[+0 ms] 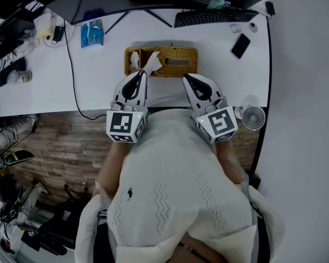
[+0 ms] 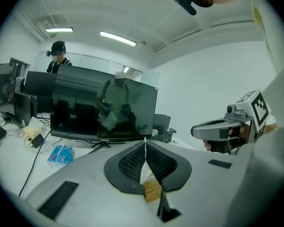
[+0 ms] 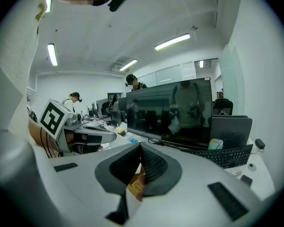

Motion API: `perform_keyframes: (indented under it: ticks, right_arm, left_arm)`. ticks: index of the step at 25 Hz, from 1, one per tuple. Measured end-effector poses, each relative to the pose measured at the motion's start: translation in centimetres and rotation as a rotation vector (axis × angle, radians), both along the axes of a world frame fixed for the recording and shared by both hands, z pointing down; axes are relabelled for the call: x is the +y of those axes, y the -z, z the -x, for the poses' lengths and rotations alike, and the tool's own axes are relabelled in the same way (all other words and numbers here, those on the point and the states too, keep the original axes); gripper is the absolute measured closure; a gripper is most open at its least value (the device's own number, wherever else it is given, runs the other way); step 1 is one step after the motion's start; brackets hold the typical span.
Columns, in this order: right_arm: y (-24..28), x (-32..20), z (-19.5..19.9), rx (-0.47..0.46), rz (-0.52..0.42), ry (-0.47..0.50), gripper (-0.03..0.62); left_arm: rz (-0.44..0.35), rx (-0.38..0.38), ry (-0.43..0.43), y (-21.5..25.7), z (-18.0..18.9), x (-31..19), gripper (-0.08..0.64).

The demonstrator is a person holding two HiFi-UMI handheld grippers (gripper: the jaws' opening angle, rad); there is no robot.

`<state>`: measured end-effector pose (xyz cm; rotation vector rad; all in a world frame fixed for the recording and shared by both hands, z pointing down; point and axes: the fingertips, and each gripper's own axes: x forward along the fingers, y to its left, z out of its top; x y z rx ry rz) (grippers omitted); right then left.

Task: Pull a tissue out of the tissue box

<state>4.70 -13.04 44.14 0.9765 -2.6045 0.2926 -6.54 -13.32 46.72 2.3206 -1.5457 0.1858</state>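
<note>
Left gripper [image 2: 145,144] seems pinched on a white tissue [image 1: 152,63], wicker tissue box [image 1: 189,51] just ahead; right gripper [image 3: 140,147] is closed, empty.

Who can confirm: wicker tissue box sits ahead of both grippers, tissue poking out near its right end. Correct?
Not quite. The tissue pokes out near the left end of the wicker tissue box, at the left gripper, not the right end. The head view shows it. The box does sit ahead of both the left and the right gripper.

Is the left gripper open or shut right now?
Shut on the tissue: in the left gripper view, the left gripper has its jaws together, with a thin white edge pinched between them.
</note>
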Motion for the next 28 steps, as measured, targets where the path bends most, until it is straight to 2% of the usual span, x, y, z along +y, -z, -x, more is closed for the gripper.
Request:
perform_keyframes:
  ticks: [4, 12, 20, 28]
  right_arm:
    - [1.8, -0.4, -0.3, -0.060, 0.008, -0.023, 0.591]
    - [4.2, -1.1, -0.1, -0.084, -0.046, -0.023, 0.591]
    - [6.5, -2.3, -0.8, -0.107, -0.081, -0.078, 0.591]
    - [9.3, -4.1, -0.7, -0.186, -0.118, -0.095, 0.591]
  left_arm:
    - [-0.028, 0.004, -0.007, 1.3, -0.1, -0.5, 0.546]
    - [-0.082, 0.025, 0.005, 3.8, 0.2, -1.9, 0.546]
    - [-0.141, 0.039, 0.021, 6.9, 1.0, -2.4, 0.546]
    - [-0.197, 0.063, 0.049, 9.8, 2.2, -3.3, 0.546]
